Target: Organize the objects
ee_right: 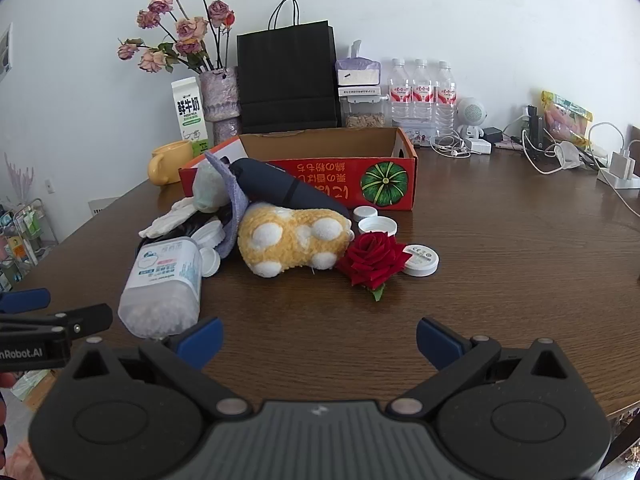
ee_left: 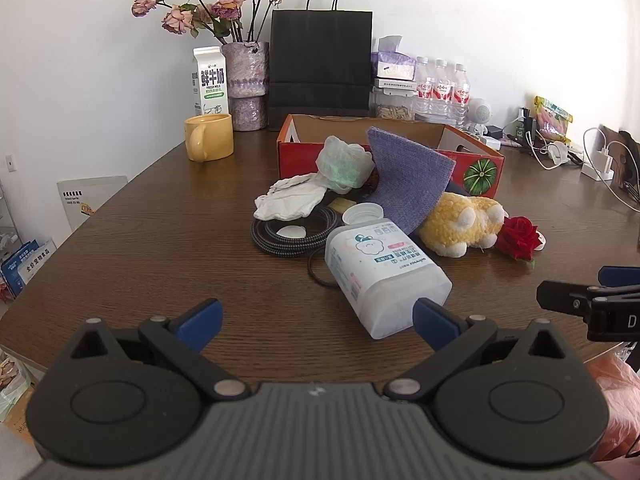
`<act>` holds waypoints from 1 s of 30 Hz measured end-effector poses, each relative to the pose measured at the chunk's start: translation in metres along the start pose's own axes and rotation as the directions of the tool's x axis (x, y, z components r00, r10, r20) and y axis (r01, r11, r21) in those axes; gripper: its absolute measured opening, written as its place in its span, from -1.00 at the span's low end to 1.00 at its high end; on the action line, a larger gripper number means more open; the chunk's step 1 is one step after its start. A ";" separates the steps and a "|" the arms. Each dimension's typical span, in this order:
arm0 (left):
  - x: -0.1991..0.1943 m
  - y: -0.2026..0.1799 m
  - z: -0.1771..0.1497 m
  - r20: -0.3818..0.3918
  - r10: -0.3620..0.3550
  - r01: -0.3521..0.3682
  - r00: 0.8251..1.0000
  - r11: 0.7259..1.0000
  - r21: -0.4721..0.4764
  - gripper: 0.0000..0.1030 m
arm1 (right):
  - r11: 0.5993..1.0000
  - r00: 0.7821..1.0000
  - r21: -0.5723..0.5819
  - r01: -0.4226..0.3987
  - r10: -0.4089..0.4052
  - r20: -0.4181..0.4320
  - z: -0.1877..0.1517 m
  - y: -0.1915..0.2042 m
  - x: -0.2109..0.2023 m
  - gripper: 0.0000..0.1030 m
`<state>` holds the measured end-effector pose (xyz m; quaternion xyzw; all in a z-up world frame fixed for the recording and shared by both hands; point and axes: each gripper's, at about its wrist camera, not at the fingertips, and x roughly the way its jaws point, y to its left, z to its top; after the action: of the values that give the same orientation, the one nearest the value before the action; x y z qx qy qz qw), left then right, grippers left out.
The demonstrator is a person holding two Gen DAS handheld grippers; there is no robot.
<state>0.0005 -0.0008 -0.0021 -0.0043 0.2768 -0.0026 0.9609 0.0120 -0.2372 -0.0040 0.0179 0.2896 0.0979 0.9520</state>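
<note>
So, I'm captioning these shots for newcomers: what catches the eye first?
A jumbled heap mid-table: a yellow plush toy beside a red rose, with a cotton-swab jar lying on its side nearest the camera. Behind it sits an open red cardboard box, and dried roses stand by the wall.

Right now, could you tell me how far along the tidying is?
Nothing looks done: the red box shows nothing inside. Nothing is in hand: the left claw and right claw are open. The swab jar, plush toy and rose lie on the table.
</note>
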 end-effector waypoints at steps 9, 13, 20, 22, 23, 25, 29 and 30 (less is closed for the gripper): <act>0.000 0.000 0.000 0.001 0.000 0.000 1.000 1.000 0.001 1.00 | 1.000 1.000 0.000 -0.001 0.001 -0.001 0.000 0.000 0.000 1.00; 0.000 -0.001 -0.001 0.000 0.003 -0.003 1.000 1.000 0.002 1.00 | 1.000 1.000 0.000 -0.001 0.001 -0.001 0.000 -0.001 0.000 1.00; 0.000 -0.001 -0.001 0.002 0.003 -0.003 1.000 1.000 0.003 1.00 | 1.000 1.000 0.000 -0.001 0.001 0.000 0.001 0.000 -0.001 1.00; 0.000 -0.002 -0.001 0.002 0.002 -0.002 1.000 1.000 0.003 1.00 | 1.000 1.000 0.001 -0.001 0.001 0.000 0.001 0.000 -0.001 1.00; 0.000 -0.001 -0.001 0.002 0.002 -0.002 1.000 1.000 0.003 1.00 | 1.000 1.000 0.001 -0.001 0.001 -0.001 0.001 0.000 -0.001 1.00; 0.000 -0.001 -0.001 0.002 0.002 -0.002 1.000 1.000 0.003 1.00 | 1.000 1.000 0.001 -0.001 0.001 0.000 0.001 0.000 -0.001 1.00; 0.000 -0.001 -0.001 0.003 0.001 -0.001 1.000 1.000 0.003 1.00 | 1.000 1.000 0.000 -0.003 0.003 0.000 0.000 -0.001 -0.001 1.00; 0.000 -0.001 -0.001 0.003 0.000 0.000 1.000 1.000 0.002 1.00 | 1.000 1.000 0.000 -0.003 0.003 0.000 -0.001 -0.001 -0.001 1.00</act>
<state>-0.0001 -0.0022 -0.0030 -0.0034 0.2756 -0.0029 0.9613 0.0113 -0.2386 -0.0045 0.0181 0.2894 0.0993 0.9519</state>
